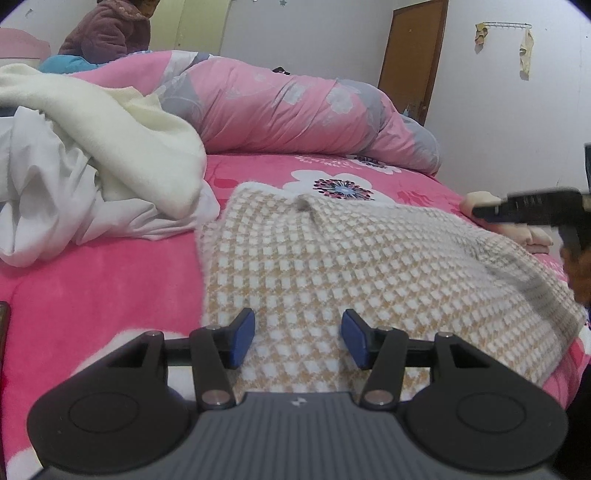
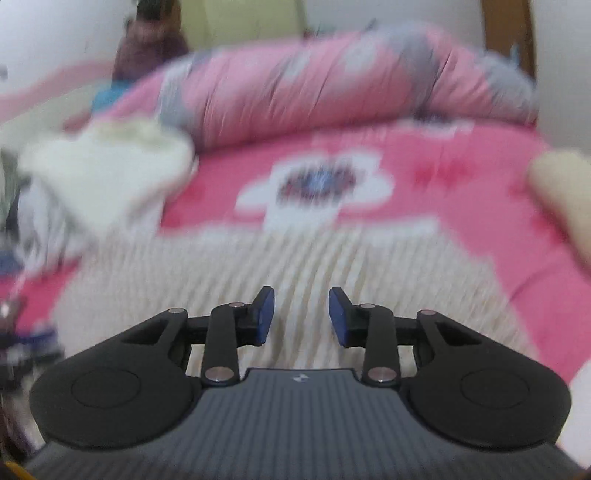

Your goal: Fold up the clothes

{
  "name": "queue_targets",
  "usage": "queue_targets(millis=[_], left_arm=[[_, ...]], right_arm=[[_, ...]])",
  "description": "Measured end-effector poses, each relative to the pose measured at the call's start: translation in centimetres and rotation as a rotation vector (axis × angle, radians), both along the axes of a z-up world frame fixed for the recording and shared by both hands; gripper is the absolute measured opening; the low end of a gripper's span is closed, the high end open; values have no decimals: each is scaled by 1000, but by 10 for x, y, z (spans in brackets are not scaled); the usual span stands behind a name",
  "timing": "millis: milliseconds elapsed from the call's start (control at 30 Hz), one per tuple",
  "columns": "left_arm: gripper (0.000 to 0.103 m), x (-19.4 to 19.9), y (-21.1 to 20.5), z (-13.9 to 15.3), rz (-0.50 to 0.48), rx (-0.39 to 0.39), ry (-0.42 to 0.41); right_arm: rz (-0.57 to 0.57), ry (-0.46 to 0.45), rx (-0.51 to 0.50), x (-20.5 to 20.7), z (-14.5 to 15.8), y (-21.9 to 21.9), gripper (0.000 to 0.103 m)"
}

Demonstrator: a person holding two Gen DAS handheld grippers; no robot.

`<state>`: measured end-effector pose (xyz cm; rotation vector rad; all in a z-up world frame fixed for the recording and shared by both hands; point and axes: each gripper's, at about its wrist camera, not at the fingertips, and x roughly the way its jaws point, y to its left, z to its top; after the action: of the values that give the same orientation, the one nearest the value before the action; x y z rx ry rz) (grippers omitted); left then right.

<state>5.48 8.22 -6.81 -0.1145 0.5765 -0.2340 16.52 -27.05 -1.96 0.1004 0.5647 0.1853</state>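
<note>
- Here, a checked orange-and-white garment (image 1: 325, 266) lies spread flat on the bed's pink flowered blanket (image 1: 103, 280), near its front edge.
- The left gripper (image 1: 297, 338) hovers over the garment's near part; its jaws stand partly apart with nothing between the blue pads (image 1: 243, 338).
- The right gripper (image 2: 301, 317) hangs over the same garment in its own blurred view, jaws a little apart and empty.
- In the left wrist view a black gripper body enters from the right edge above the garment's far side.
- A heap of white and cream clothes (image 1: 92, 162) sits to the left of the garment, just beside it.
- A rolled pink quilt (image 1: 295, 110) lies across the back of the bed.
- A person in a dark padded jacket (image 1: 107, 33) is at the far left corner.
</note>
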Motion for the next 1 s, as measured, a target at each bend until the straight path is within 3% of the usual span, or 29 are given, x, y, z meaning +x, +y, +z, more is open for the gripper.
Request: queue_targets(millis=[67, 200, 367, 433, 500, 567, 633, 700, 800, 900, 1000], left_arm=[[54, 0, 0, -1, 2, -4, 0], [54, 0, 0, -1, 0, -2, -1], [57, -1, 2, 9, -19, 13, 5], [66, -7, -2, 19, -29, 38, -21], [69, -12, -5, 30, -27, 58, -54], [70, -13, -11, 38, -30, 65, -71], [79, -10, -18, 41, -45, 57, -62], [84, 1, -30, 36, -51, 73, 15], [87, 15, -49, 21, -16, 145, 136], [99, 14, -57, 22, 10, 147, 136], [102, 15, -62, 22, 26, 143, 156]], right_arm=[[-76, -16, -15, 12, 0, -12, 32], [-182, 132, -45, 42, -49, -35, 32], [-188, 115, -63, 33, -21, -21, 33], [-156, 63, -11, 16, -2, -14, 35], [-104, 14, 34, -7, 14, -4, 51], [-39, -9, 56, -28, 20, 9, 57], [17, -1, 32, -41, 10, 25, 65], [49, 82, -42, -43, -16, 42, 80], [20, 60, -64, -52, -34, 51, 82], [-2, 92, -22, -50, -27, 48, 88], [-4, 110, -21, -48, -25, 49, 90]])
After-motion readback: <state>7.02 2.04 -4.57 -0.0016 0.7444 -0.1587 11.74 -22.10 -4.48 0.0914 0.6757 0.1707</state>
